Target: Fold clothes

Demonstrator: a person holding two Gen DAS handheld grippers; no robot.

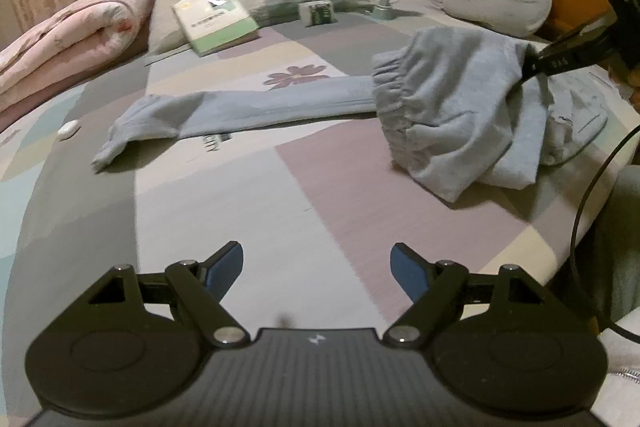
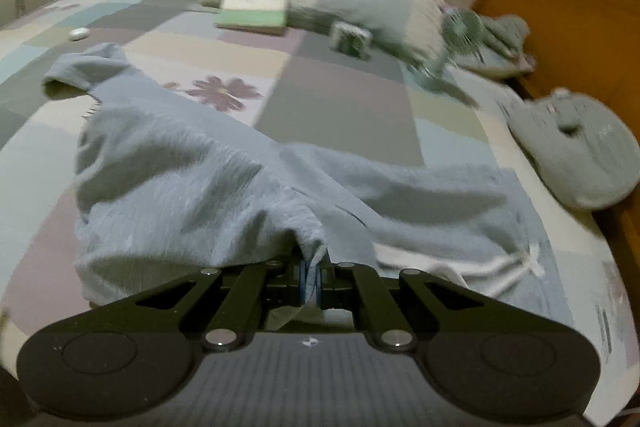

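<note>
My right gripper (image 2: 311, 281) pinches the grey sweatpants (image 2: 192, 179) at the waistband, lifting it off the bed (image 2: 344, 107) to fold; left gripper (image 1: 318, 269) spread, empty, legs trailing ahead

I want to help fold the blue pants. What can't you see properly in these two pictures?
- Right wrist view: the book, fan and small box are smeared by motion blur.
- Right wrist view: how much of the blue pants is pinched is hidden by the right gripper.
- Left wrist view: the book's cover words are too small.
- Left wrist view: the pants' far side is hidden behind its own lifted waistband.
</note>
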